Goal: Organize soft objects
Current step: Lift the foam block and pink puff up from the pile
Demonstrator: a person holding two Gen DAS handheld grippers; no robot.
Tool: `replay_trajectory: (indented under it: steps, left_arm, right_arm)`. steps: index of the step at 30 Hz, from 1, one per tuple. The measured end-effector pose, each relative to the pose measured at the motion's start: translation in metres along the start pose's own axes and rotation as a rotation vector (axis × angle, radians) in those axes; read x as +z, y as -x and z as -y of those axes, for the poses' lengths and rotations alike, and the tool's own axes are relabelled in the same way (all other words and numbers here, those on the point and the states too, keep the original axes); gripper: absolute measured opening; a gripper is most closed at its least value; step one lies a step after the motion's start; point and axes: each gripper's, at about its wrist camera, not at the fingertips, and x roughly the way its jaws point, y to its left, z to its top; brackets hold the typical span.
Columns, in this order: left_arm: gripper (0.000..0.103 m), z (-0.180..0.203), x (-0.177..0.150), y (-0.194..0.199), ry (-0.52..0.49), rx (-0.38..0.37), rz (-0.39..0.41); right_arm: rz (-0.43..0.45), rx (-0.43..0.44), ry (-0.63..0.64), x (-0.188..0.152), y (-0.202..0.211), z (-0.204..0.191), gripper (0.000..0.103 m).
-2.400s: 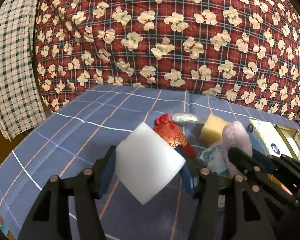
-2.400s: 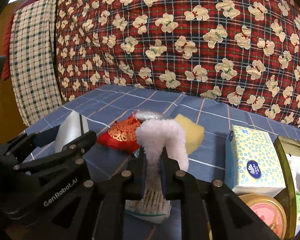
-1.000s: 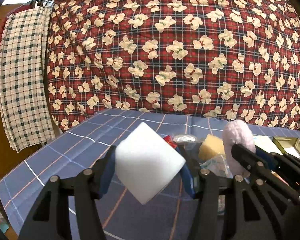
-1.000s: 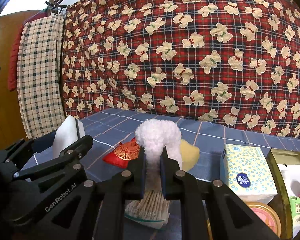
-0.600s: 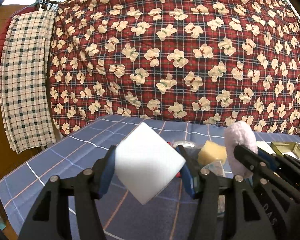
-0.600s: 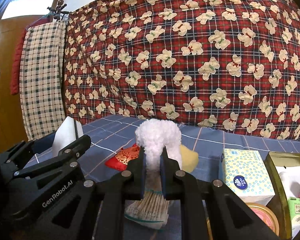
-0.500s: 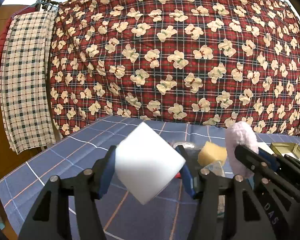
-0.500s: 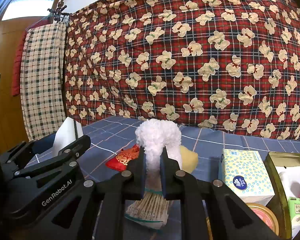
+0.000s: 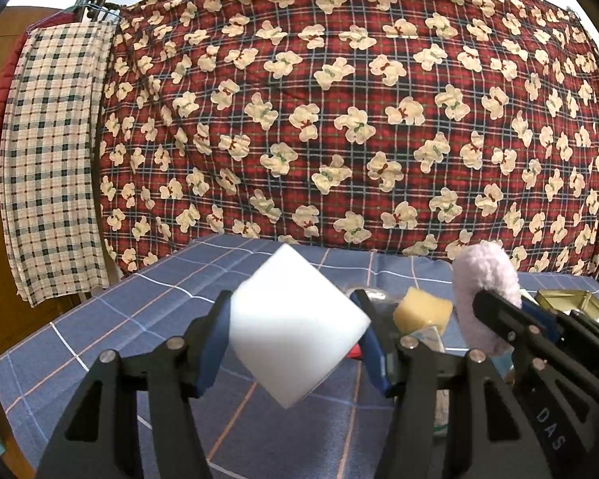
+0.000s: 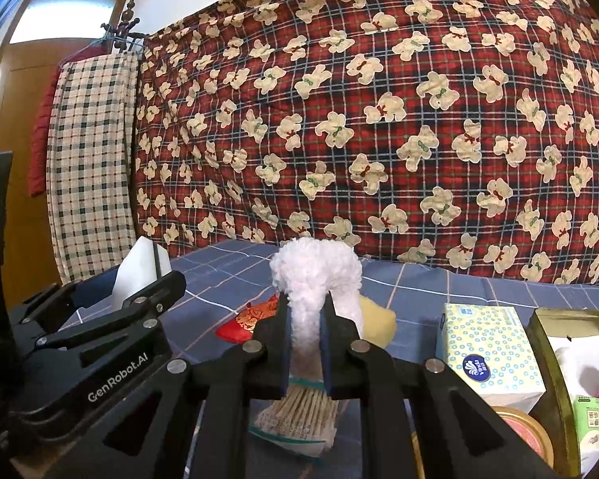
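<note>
- The left gripper (image 9: 295,337) clamps a white foam block (image 9: 297,325) between its blue pads, held corner-down above the blue checked tablecloth (image 9: 139,319).
- The right gripper (image 10: 304,319) has its jaws nearly together, pinching a fluffy white sock (image 10: 314,275) whose rounded top bulges above the fingers.
- In the left wrist view the sock (image 9: 485,279) and the right gripper (image 9: 495,311) show at the right edge, beside the block.
- On the cloth behind the sock lie a yellow sponge (image 10: 375,317) and a red embroidered pouch (image 10: 245,321); a packet of cotton swabs (image 10: 299,419) lies below the right gripper.
- A patterned tissue box (image 10: 487,349) stands to the right, just beside an open gold tin (image 10: 547,363) with items inside.
- A red plaid quilt with bear prints (image 10: 379,99) hangs behind the table, with a checked cloth (image 10: 88,159) on a hanger at the left.
</note>
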Motion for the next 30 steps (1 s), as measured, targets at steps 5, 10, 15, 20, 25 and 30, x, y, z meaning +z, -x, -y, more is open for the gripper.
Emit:
replay_trajectory:
  steps: [5, 10, 15, 20, 25, 30]
  left_arm:
    - [0.058, 0.000, 0.001, 0.001, 0.003, -0.005, 0.005]
    - [0.058, 0.001, 0.001, 0.002, 0.004, 0.005, 0.009]
    - [0.058, 0.002, 0.002, 0.000, 0.016, 0.000, 0.004]
    - [0.058, 0.003, 0.001, 0.000, 0.011, -0.002, 0.005]
    - [0.058, 0.008, 0.001, -0.002, 0.006, -0.011, 0.004]
    - [0.058, 0.009, 0.000, -0.002, 0.009, -0.022, -0.004]
  right_arm:
    - [0.024, -0.006, -0.007, 0.001, 0.005, 0.000, 0.013]
    - [0.050, -0.008, -0.014, 0.003, 0.010, 0.001, 0.013]
    - [0.056, -0.009, -0.025, 0.003, 0.010, 0.004, 0.013]
    - [0.066, -0.012, -0.022, 0.003, 0.011, 0.004, 0.013]
    - [0.076, -0.015, -0.008, 0.003, 0.013, 0.002, 0.013]
    - [0.095, -0.020, -0.013, 0.003, 0.018, 0.003, 0.014]
